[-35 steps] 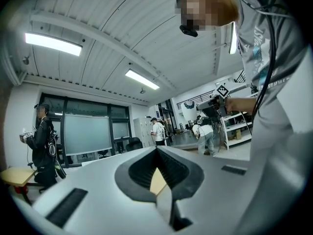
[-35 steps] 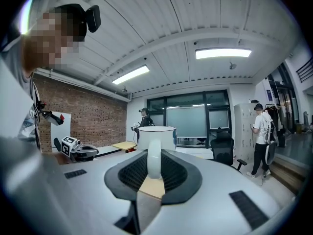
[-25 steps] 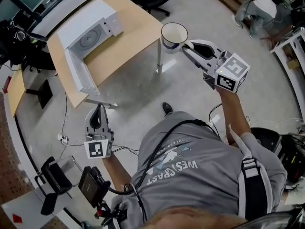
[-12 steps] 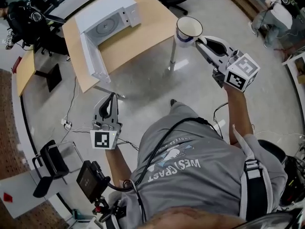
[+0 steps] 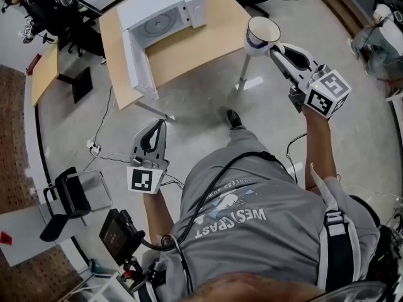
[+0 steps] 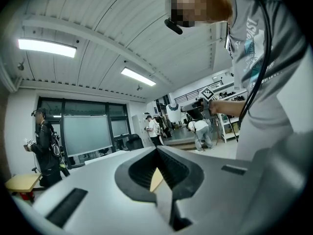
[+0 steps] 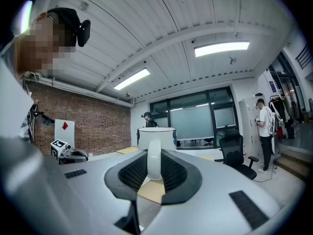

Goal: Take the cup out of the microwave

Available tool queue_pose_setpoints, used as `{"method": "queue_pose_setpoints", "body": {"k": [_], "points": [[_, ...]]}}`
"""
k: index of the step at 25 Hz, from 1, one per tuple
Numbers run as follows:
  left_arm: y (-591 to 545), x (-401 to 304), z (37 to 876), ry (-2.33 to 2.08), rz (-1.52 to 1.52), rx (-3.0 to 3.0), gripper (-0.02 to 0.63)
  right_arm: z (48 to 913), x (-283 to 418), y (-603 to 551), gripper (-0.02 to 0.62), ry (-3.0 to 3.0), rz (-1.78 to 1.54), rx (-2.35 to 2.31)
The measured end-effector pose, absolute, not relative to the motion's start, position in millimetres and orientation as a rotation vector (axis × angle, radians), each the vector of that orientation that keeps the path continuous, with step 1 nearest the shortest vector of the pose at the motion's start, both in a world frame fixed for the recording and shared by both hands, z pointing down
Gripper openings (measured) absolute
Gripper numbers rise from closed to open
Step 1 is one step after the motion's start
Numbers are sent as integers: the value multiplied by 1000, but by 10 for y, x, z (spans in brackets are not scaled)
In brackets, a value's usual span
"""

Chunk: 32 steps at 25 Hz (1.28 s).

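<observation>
White cup is hanging by its handle in the right gripper, whose jaws are pinching that handle, just off the wooden table's corner and well apart from the open microwave. Left gripper is hovering low, jaws closed on nothing.

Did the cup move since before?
Yes, a little: the cup, held by the right gripper, has edged closer to the table corner.

Probably an office-lab — desk; swivel chair; brick wall.
</observation>
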State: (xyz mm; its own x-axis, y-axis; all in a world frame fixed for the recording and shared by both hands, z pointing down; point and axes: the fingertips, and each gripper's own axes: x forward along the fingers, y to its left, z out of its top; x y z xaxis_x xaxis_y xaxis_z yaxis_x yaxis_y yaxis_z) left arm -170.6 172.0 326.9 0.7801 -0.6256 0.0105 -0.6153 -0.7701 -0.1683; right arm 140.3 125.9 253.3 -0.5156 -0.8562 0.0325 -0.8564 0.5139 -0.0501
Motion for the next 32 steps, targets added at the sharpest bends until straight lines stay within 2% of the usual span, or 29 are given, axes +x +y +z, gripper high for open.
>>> {"method": "queue_pose_setpoints", "body": {"k": [32], "points": [[-1173,-442,3196,1184,-167,-2814,43,3126,2570,-2515,67,-2688,198,1420]]}}
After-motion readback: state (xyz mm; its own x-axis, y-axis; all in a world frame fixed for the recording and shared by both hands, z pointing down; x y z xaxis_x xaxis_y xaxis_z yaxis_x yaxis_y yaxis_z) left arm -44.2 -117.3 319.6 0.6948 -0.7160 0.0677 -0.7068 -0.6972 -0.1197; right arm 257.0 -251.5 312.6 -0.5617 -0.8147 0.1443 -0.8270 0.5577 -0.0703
